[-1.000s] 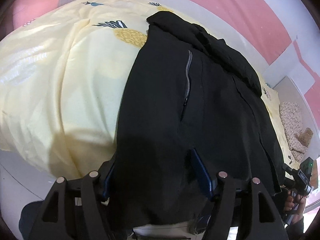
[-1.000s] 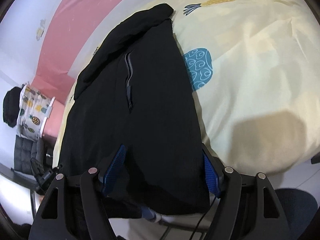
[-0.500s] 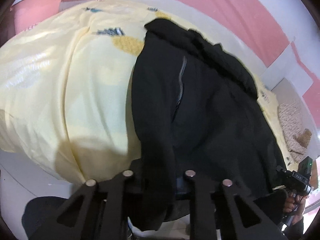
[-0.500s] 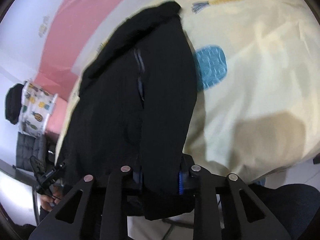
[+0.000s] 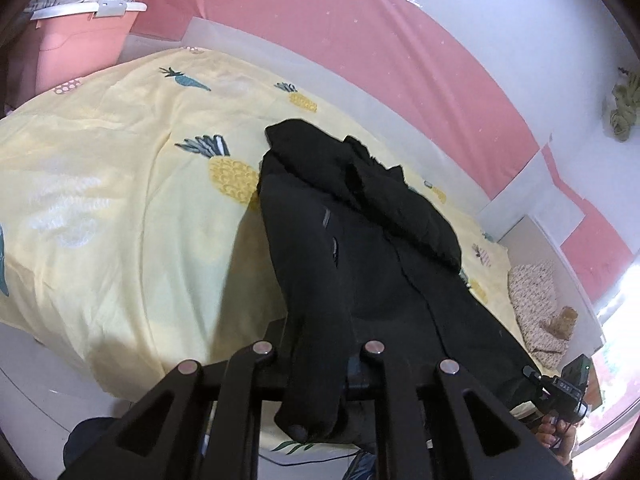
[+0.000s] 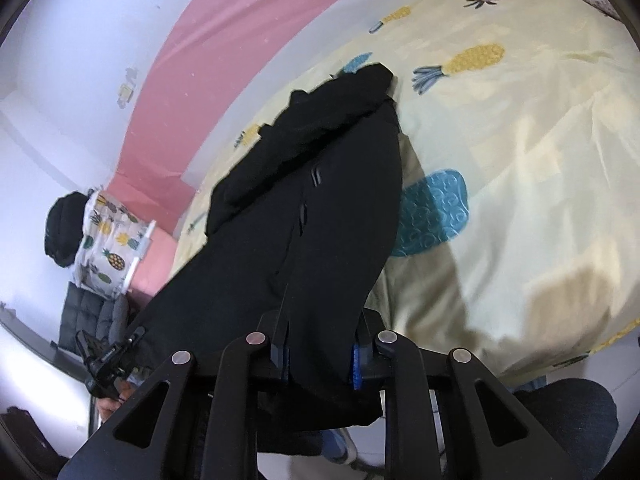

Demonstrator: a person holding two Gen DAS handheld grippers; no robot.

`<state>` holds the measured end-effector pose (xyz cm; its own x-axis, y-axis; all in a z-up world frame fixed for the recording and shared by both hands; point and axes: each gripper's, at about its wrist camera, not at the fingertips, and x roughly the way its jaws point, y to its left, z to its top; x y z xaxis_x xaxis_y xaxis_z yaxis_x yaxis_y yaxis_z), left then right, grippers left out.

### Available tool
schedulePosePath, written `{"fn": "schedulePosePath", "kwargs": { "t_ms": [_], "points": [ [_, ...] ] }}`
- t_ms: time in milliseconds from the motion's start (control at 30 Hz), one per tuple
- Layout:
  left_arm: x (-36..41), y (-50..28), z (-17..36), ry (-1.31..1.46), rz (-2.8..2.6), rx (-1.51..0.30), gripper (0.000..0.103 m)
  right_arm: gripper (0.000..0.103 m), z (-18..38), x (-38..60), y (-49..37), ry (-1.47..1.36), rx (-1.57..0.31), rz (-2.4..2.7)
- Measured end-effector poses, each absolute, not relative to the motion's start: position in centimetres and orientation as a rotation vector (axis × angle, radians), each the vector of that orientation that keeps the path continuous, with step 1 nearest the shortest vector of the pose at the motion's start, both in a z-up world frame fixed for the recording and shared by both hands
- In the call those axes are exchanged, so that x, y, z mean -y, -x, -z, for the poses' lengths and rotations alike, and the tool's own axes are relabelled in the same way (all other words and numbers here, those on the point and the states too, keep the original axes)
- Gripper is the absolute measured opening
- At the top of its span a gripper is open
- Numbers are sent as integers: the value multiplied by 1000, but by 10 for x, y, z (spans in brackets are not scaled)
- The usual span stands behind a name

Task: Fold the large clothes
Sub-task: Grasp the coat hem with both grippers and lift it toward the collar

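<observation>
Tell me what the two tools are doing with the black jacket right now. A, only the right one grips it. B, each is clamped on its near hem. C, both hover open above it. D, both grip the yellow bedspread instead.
B: the left tool and the right tool each pinch bunched black jacket fabric at the near edge, having just closed on it.

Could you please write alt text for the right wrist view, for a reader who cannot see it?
The right gripper is clamped on the near hem of a black jacket, which stretches away across a yellow pineapple-print bedspread. A pink and white wall lies beyond.
</observation>
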<state>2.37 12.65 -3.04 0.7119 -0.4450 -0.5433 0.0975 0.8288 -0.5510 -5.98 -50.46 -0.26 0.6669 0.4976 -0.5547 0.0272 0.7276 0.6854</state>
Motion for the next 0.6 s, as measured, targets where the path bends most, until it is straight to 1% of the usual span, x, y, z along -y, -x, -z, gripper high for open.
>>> {"fn": "schedulePosePath", "kwargs": {
  "t_ms": [133,300,467,600],
  "points": [
    [-127,-35,10,528,331,-673,14,21,-22,511,49,-736,-733,-323],
    [-125,-63,-29,504,362,-585,14,21,-60,517,15,-729,-639,-351],
    [-115,-110,-69,469,383,-516,14,21,-95,522,-27,-695,-570,-357],
    [-105,-158,-93,446,382,-487,14,21,-123,524,-81,-679,-537,-345]
  ]
}}
